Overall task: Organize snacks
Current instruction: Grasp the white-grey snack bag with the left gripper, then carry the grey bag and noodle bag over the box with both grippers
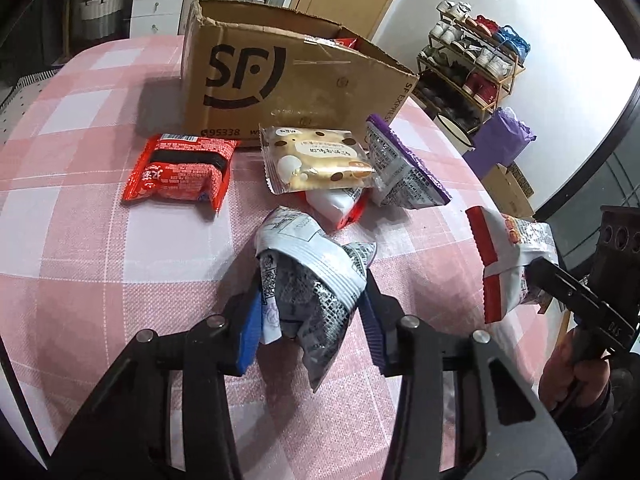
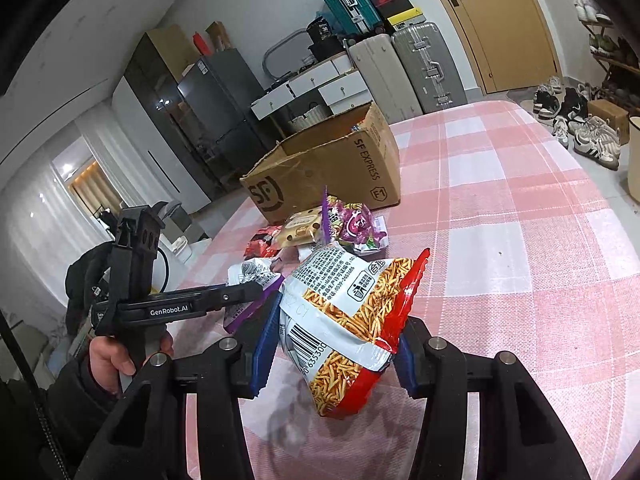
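My left gripper (image 1: 310, 312) is shut on a grey-and-white snack packet (image 1: 312, 280) and holds it just above the pink checked cloth; it also shows in the right wrist view (image 2: 250, 274). My right gripper (image 2: 334, 344) is shut on a red-and-white noodle snack bag (image 2: 348, 328), seen from the left wrist view (image 1: 508, 264) at the right. An open SF cardboard box (image 1: 280, 80) stands at the back, also in the right wrist view (image 2: 320, 168). In front of it lie a red packet (image 1: 180, 172), a beige cake packet (image 1: 316, 160) and a purple-edged packet (image 1: 404, 168).
A white-and-red packet (image 1: 338, 206) lies under the cake packet. A purple snack bag (image 2: 356, 224) lies near the box. The table (image 2: 520, 240) extends right under its pink checked cloth. A shoe rack (image 1: 472, 64), suitcases (image 2: 424, 64) and drawers (image 2: 316, 84) stand beyond the table.
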